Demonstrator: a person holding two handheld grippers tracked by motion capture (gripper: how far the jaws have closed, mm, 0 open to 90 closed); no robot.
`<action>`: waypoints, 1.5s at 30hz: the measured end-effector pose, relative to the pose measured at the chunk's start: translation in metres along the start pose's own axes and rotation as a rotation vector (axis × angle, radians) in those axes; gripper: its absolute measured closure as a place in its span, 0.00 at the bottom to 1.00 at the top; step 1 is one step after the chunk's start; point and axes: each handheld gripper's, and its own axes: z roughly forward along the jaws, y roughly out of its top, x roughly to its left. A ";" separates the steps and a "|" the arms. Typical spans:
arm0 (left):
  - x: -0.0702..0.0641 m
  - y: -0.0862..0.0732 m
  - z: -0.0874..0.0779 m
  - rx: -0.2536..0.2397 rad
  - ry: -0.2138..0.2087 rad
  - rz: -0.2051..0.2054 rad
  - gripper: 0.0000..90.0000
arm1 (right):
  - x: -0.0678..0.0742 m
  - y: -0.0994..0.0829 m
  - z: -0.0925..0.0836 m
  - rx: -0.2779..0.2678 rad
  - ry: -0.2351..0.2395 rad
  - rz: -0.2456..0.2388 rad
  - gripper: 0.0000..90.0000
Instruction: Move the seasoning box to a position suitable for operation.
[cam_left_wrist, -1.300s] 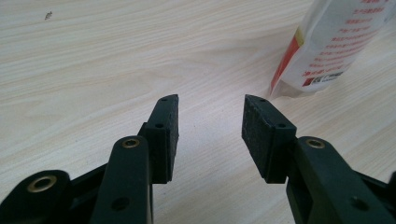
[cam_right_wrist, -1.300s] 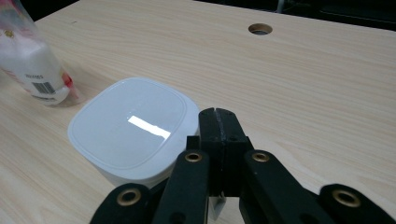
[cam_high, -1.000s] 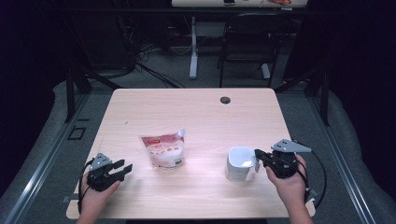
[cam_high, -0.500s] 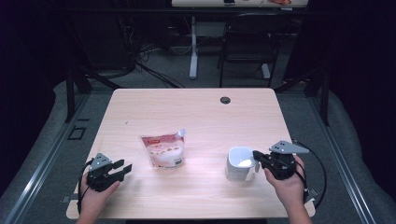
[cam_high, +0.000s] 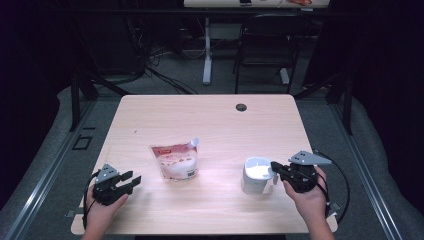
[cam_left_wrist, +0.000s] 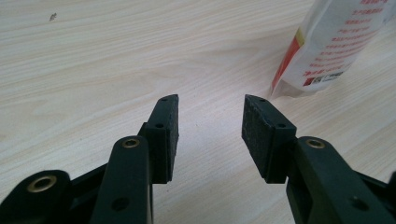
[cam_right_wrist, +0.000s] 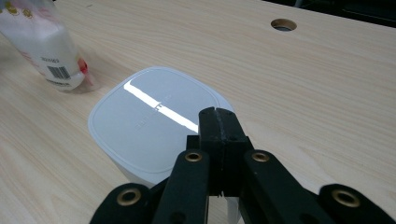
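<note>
Now | my right gripper (cam_high: 274, 167), jaws pressed together, over white container (cam_high: 255, 176) lower right | left gripper (cam_high: 132, 181) wide, empty, lower left | pouch (cam_high: 175, 161) centre

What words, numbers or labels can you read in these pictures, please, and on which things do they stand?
Nothing can be quoted with confidence.
Pouch: red print on its white side in the left gripper view, too small and blurred to read.
Pouch: a barcode with digits above it in the right gripper view, digits too blurred to read.
White container lid: faint embossed marks, unreadable.
Table: no text.
</note>
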 end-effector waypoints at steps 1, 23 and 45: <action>0.000 0.000 0.000 0.001 -0.001 0.000 0.63 | 0.000 0.000 0.000 -0.001 0.000 -0.002 1.00; 0.001 0.000 -0.001 0.008 -0.005 0.005 0.63 | -0.002 -0.002 -0.001 -0.011 0.000 0.007 1.00; 0.000 0.000 0.000 -0.001 -0.001 0.001 0.63 | -0.011 -0.013 0.005 0.036 -0.015 0.042 1.00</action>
